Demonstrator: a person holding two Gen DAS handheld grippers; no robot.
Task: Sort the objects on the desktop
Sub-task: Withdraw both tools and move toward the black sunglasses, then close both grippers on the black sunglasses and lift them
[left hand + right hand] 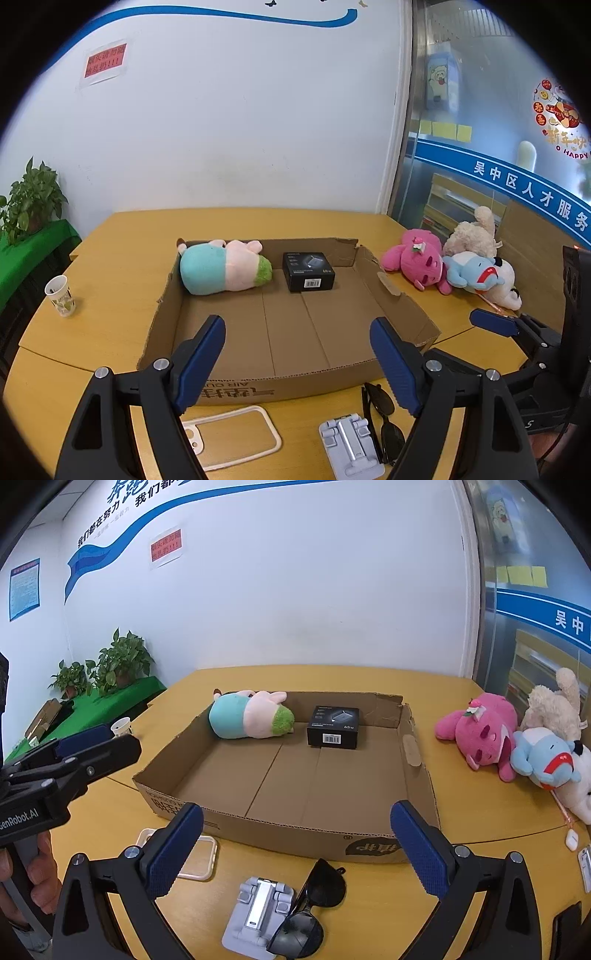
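Two grippers, left gripper (pixel 297 332) and right gripper (pixel 297 823), hang with jaws wide apart, holding nothing.
At frame centre the cardboard tray (pixel 402 306) contains a plush toy (pixel 221 271) and a black box (pixel 308 270).

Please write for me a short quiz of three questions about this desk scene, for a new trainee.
1. True or false: the black rectangular charger box lies inside the shallow brown cardboard tray.
2. Which lies nearest to the dark plastic sunglasses? A) the grey folding phone stand B) the white paper cup C) the pink plush bear
3. Fill in: both the left tongs and the right tongs are ____, holding nothing.

Key: 1 true; 2 A; 3 open.
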